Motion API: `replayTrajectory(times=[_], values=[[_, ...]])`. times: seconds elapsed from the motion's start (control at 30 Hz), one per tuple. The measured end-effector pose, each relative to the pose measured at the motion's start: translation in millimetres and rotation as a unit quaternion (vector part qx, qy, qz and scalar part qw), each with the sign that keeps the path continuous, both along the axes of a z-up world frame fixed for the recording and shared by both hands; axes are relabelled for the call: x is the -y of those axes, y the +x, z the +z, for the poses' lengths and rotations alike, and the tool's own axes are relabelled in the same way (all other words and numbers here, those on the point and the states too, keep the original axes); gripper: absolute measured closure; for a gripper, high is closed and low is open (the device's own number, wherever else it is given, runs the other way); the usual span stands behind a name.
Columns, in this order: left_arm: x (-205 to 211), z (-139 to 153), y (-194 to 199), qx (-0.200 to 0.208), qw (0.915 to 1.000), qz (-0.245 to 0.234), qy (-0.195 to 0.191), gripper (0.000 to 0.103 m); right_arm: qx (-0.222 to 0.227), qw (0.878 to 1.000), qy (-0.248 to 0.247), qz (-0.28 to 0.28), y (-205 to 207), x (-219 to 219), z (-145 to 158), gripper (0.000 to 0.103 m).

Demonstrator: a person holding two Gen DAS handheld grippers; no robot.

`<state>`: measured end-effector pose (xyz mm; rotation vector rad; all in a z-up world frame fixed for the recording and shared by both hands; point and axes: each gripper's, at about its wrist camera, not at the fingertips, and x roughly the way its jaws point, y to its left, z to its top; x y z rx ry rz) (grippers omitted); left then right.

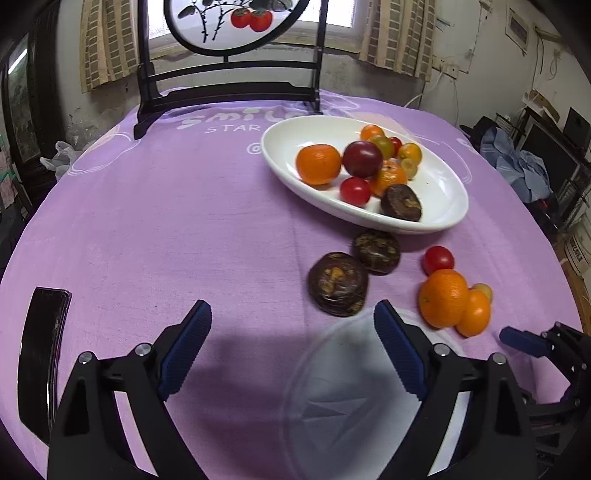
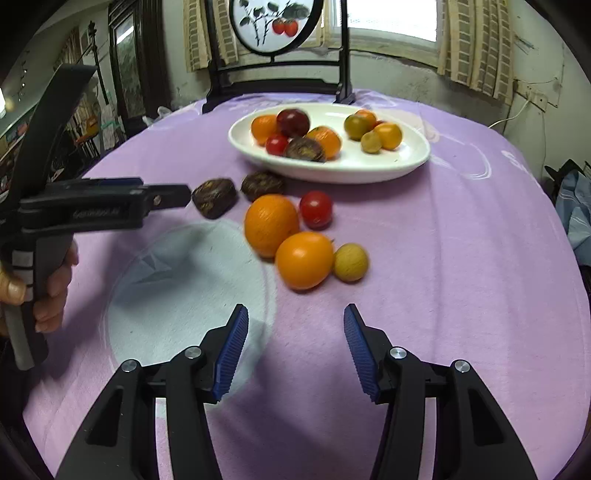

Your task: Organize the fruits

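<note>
Holding both tools above the purple tabletop (image 1: 147,221), we are keeping the left tool (image 1: 291,317) released, its blue pads spread wide with nothing between them, and the right tool (image 2: 295,321) equally released and empty. Just ahead of the left tool and slightly to its right, two dark brown fruits (image 1: 338,283) are lying on the cloth, touching each other, the farther one sitting just beside the near rim of the white oval plate (image 1: 288,136). Ahead of the right tool, we are seeing a loose cluster on the cloth: a mandarin (image 2: 271,224), a smooth orange tomato (image 2: 304,259) touching it, a small pale yellow fruit (image 2: 351,262) just beside that, and a red cherry tomato (image 2: 316,209) next to the mandarin. Farther ahead of both tools, the plate is carrying a pile of fruits already gathered: mandarins, red and yellow cherry tomatoes, a dark purple round fruit (image 1: 362,158) and another dark brown fruit (image 1: 401,202). Beneath the left tool and to the left of the right tool, a clear plastic lid (image 2: 192,288) is lying flat. A dark phone (image 1: 42,354) is resting to the left of the left tool, and a framed persimmon screen (image 1: 236,22) is standing beyond the plate.
</note>
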<state>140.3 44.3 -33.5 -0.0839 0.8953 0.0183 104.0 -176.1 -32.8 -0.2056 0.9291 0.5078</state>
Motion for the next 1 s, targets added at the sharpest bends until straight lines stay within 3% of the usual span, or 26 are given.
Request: replayTrajectory(times=[0.2,0.7,0.77,0.8,0.83,1.0], values=[[-16.3,0.5,2.5,-0.001,0.9996,0.017,-0.024,0.016,0.006,0.999,-0.031,0.01,5.6,-18.2,-9.8,0.047],[-12.3,-4.9,5.5,-0.013,0.9997,0.014,-0.018,0.016,0.007,0.999,-0.038,0.02,38.2,-33.6,-8.5,0.05],[-12.9,-5.1,5.6,-0.013,0.9996,0.014,-0.018,0.016,0.008,0.999,-0.034,0.018,39.3,-33.0,-6.9,0.054],[-12.7,-5.3,5.4,-0.014,0.9996,0.014,-0.018,0.016,0.004,0.999,-0.03,0.013,40.0,-31.3,-6.8,0.066],[-12.4,-5.4,5.5,-0.014,0.9997,0.013,-0.018,0.016,-0.002,1.0,-0.022,0.011,41.3,-29.1,-7.3,0.068],[-10.9,-6.1,5.6,-0.014,0.9997,0.012,-0.015,0.016,-0.004,1.0,-0.009,0.007,36.7,-25.5,-6.9,0.068]])
